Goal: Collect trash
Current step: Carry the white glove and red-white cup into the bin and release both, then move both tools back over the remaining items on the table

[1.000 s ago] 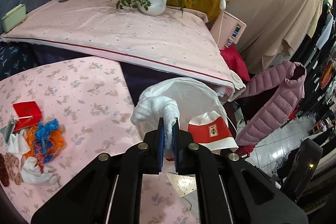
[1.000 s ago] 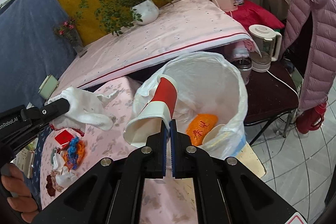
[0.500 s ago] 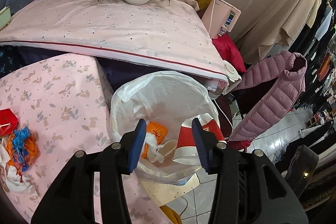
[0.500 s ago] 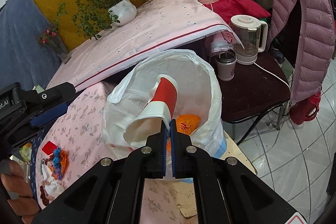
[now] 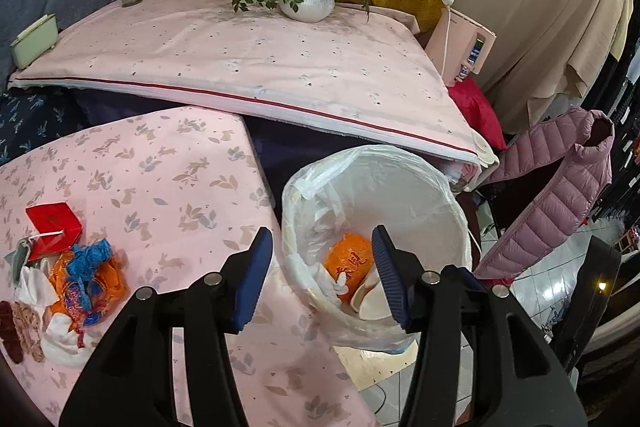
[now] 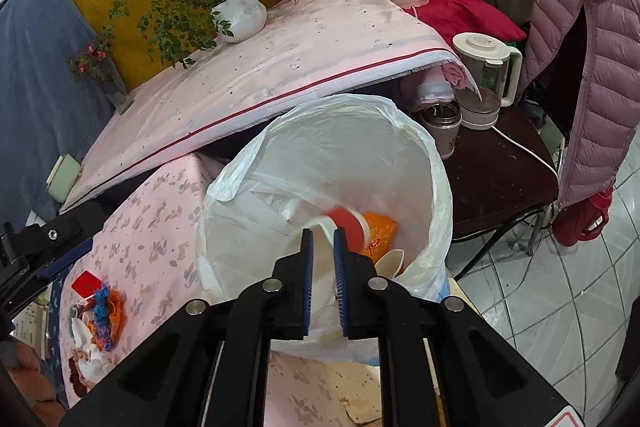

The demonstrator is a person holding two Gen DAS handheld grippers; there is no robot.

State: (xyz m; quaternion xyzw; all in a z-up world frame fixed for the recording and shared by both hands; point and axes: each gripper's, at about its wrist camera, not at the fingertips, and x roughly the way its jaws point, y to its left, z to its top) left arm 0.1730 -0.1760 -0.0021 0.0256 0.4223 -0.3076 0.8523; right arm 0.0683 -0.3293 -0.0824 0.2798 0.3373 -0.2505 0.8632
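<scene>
Your right gripper (image 6: 322,267) fingers are opening, the red-and-white cup (image 6: 340,223) loose over the lined bin (image 6: 436,187); your left gripper (image 5: 322,277) fingers are opening wide, empty

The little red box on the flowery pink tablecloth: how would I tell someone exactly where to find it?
Start at the low table under the pink leaf-and-rabbit print tablecloth, beside the white plastic-lined trash bin. On its left side lies a small heap of leftover scraps. The flat red cardboard box sits at the heap's far edge, the only stiff, sharp-cornered, plain red piece among crumpled orange, blue and white wrappers.
</scene>
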